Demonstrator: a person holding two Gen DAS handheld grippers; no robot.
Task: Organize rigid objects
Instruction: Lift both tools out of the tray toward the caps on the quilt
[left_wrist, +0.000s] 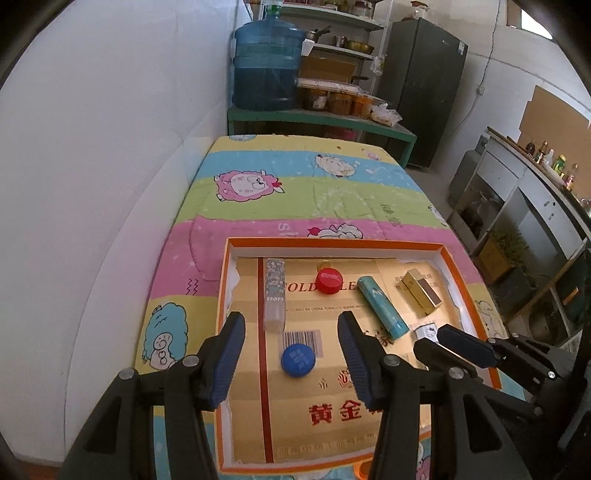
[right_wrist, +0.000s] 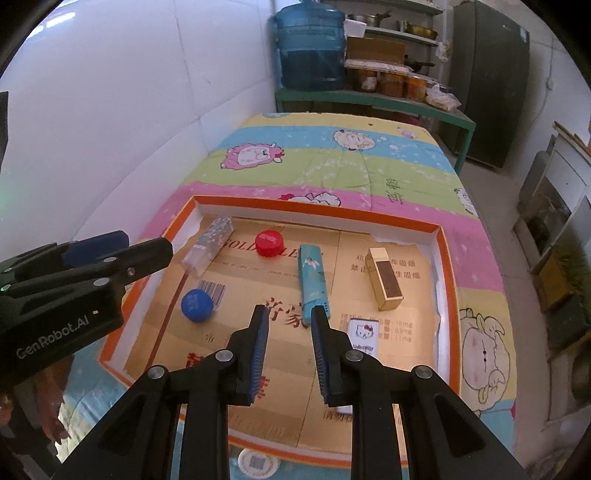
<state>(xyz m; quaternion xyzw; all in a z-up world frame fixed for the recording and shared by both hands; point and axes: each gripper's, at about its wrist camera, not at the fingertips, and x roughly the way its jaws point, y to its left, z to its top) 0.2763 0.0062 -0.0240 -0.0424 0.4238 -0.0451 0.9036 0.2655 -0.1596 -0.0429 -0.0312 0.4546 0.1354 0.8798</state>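
Nearest: left tongs (left_wrist: 291, 325), black with blue pads, wide open, holding nothing. Hang over the near left part of the tray, above the blue cap. Right tongs (right_wrist: 290, 312) just beside, open only a little way, holding nothing too.

Under both: a flat orange tray (left_wrist: 369, 243) with low white walls and a gold card floor with red writing. Sits on a stripy blanket (left_wrist: 295, 192) with cartoon sheep.

Inside the tray, all lying apart:
- flowery tube (left_wrist: 275, 291) with a clear end, far left, lying flat.
- red cap (left_wrist: 328, 280), round, near the back middle.
- blue cap (left_wrist: 297, 360), round, near the front left, beside a barcode.
- teal stick (left_wrist: 382, 308), long, lying slanted in the middle.
- gold box (left_wrist: 421, 291) with a brown face, at the right.
- little white card with a kitty (right_wrist: 364, 334), front right, partly hidden by the right tongs.

Past the blanket: a big blue water jug (left_wrist: 267, 66) on a green shelf.
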